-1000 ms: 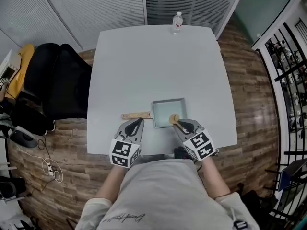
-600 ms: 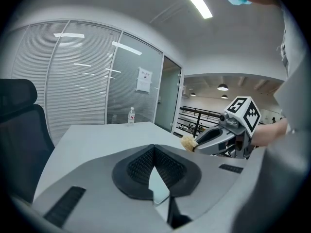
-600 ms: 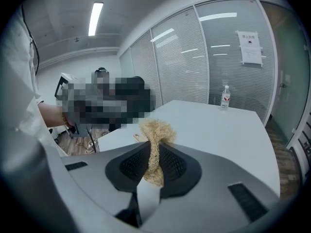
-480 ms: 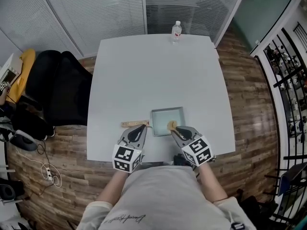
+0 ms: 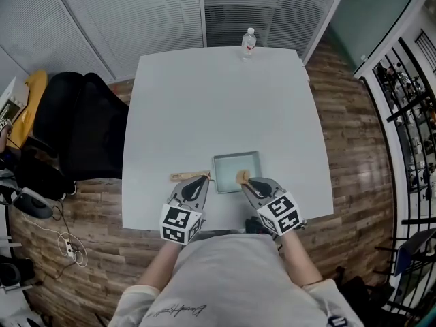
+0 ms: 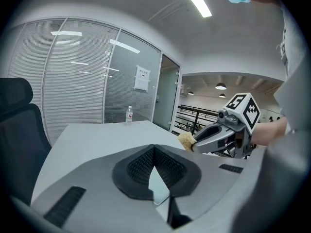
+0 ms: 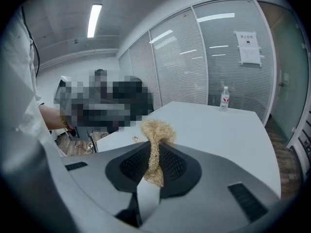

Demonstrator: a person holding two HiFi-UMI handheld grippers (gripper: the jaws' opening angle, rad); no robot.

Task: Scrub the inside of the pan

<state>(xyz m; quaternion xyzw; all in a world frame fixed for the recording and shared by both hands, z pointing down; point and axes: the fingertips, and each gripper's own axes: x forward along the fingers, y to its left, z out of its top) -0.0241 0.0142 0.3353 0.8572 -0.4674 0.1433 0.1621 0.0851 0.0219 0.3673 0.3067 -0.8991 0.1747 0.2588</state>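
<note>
A square grey pan [image 5: 234, 165] with a wooden handle [image 5: 187, 176] pointing left lies near the front edge of the white table [image 5: 218, 101]. My right gripper [image 5: 246, 181] is shut on a tan fibrous scrubber [image 5: 241, 176], which sits at the pan's near right part. In the right gripper view the scrubber [image 7: 154, 139] is pinched between the pads and sticks out above them. My left gripper [image 5: 203, 179] is shut with its tip by the pan end of the handle. Nothing shows between its pads [image 6: 154, 148]. The pan is hidden in both gripper views.
A plastic water bottle [image 5: 249, 39] stands at the table's far edge. A black chair [image 5: 82, 125] stands left of the table. Glass walls with blinds run behind. From the left gripper view the right gripper [image 6: 195, 143] and scrubber [image 6: 186, 140] show at the right.
Only the head view has shifted a little. Both grippers, the scrubber and the pan keep their places relative to each other.
</note>
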